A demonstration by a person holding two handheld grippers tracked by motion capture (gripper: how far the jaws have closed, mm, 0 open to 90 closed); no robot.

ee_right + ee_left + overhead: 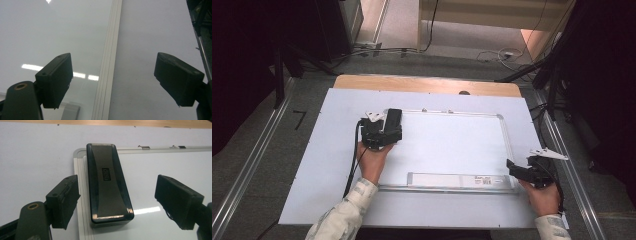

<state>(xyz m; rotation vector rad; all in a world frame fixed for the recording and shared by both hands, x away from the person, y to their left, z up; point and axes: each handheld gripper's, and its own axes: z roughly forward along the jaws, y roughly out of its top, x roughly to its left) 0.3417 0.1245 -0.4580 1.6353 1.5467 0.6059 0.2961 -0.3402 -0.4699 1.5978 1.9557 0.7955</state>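
A black board eraser [107,182] with a small label on its back lies flat on the top left corner of a whiteboard [162,165], partly over the frame. My left gripper [117,185] is open, with a jaw on either side of the eraser's near end and a gap at each pad. From above, the left gripper [382,134] sits just behind the eraser [393,117]. My right gripper [513,167] is open and empty at the whiteboard's [447,145] lower right corner. It straddles the frame strip [108,70].
The whiteboard lies on a pale sheet [312,165] that covers a wooden table [412,82]. A long white tray strip [457,180] runs along the board's near edge. Metal rails [257,160] flank the table on the floor, and cables lie beyond its far edge.
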